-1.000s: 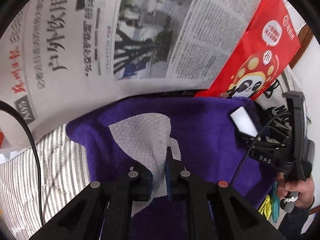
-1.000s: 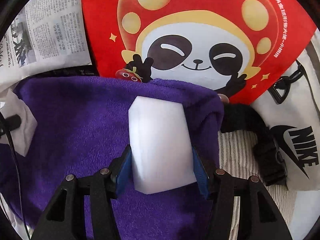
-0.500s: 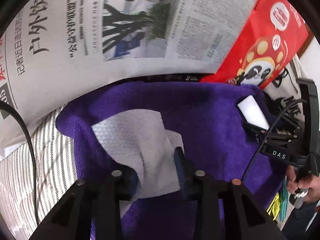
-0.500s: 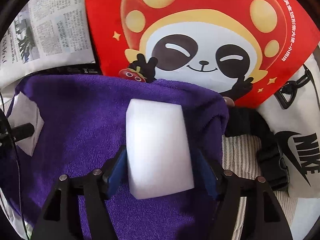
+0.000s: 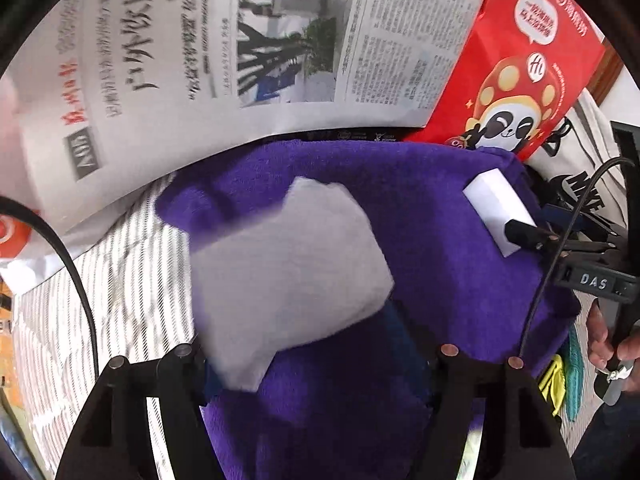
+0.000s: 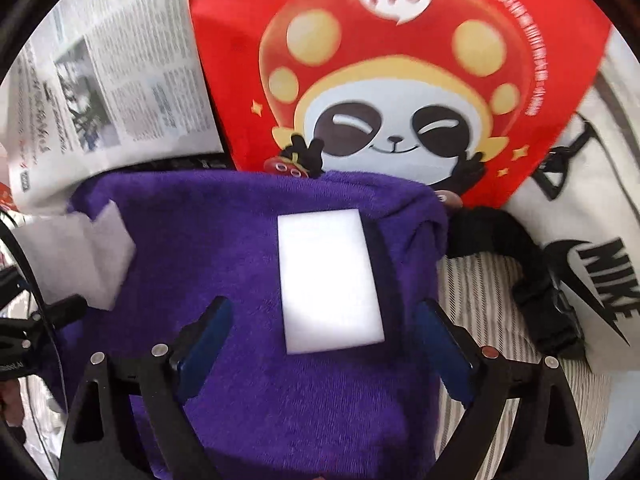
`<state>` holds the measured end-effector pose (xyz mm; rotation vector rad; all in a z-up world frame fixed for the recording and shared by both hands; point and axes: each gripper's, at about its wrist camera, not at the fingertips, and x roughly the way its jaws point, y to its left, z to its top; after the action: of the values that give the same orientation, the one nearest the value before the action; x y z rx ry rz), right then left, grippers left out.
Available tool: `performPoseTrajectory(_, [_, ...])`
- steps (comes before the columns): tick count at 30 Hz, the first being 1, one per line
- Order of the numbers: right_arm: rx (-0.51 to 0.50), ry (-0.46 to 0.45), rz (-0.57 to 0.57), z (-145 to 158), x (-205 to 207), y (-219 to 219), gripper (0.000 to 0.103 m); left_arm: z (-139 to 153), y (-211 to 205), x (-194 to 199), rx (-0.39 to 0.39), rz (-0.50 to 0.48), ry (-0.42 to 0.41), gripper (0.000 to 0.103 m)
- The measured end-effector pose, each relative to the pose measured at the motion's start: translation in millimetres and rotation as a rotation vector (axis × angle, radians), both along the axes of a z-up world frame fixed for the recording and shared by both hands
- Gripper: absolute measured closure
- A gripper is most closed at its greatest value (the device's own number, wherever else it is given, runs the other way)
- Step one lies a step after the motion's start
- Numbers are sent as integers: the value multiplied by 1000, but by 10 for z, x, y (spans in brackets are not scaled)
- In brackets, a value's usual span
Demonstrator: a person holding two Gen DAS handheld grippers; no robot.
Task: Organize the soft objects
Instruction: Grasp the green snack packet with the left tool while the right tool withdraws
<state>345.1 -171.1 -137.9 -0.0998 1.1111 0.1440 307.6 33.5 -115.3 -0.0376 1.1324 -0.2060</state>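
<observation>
My right hand-held gripper has its jaws spread wide, and the white sponge lies flat between them at the centre of the frame, touching neither pad, on the purple towel. My left hand-held gripper is spread apart too; the grey cloth lies on the towel at mid-frame, its lower corner over the left finger. A newspaper fills the upper left, a red panda bag the upper right.
</observation>
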Motion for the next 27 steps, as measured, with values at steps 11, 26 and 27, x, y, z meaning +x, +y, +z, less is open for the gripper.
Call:
performPoseTrajectory(11, [33,-102,6,566,-697,-36,11,384,324,-556,-13,12,-47,35])
performPoseTrajectory(26, [11,-152,21,794,-1975,-96,11,145,449,-1808,50,-30,-40,35])
performPoseTrajectory(27, [10,-152,18,784,-2023,-109,11,98,484,-1874,51,-31,-33,35])
